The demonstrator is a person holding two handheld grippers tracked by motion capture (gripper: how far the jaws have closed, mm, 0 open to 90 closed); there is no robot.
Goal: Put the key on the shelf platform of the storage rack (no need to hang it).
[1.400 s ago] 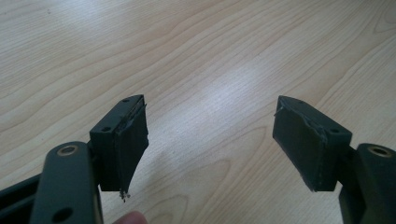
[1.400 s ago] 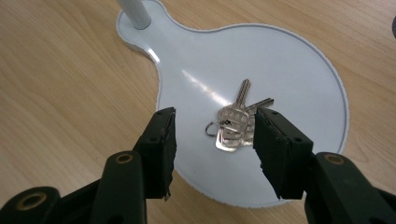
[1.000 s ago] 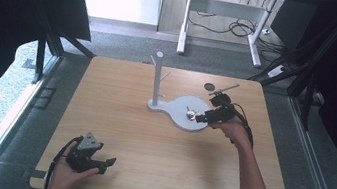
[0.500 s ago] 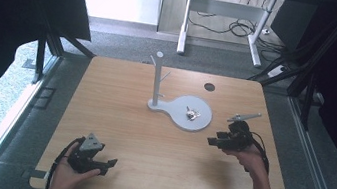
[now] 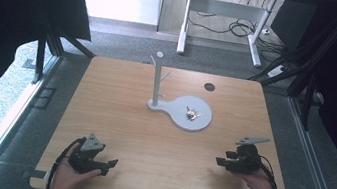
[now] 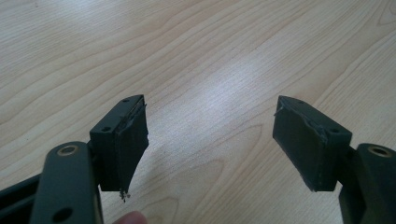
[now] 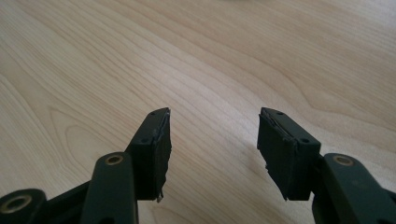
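Note:
A grey stand (image 5: pixel 157 80) with a peg post rises from a flat grey base plate (image 5: pixel 202 122) at the table's middle. A small bunch of keys (image 5: pixel 192 113) lies on the round part of that plate. My right gripper (image 5: pixel 219 161) is low over the wood near the front right corner, well away from the plate, open with nothing between its jaws. In the right gripper view the right gripper (image 7: pixel 213 135) has only bare wood ahead. My left gripper (image 5: pixel 111 164) rests at the front left, open and empty, as the left gripper (image 6: pixel 210 133) jaws stand wide apart.
The wooden table (image 5: pixel 117 117) has a dark cable hole (image 5: pixel 209 87) at the back right. Dark frame legs and curtains flank the table. A white desk frame and cables stand on the floor beyond the far edge.
My right gripper has drawn back from the grey plate toward the front right corner and sunk lower, leaving the keys on the plate. The left gripper has stayed put.

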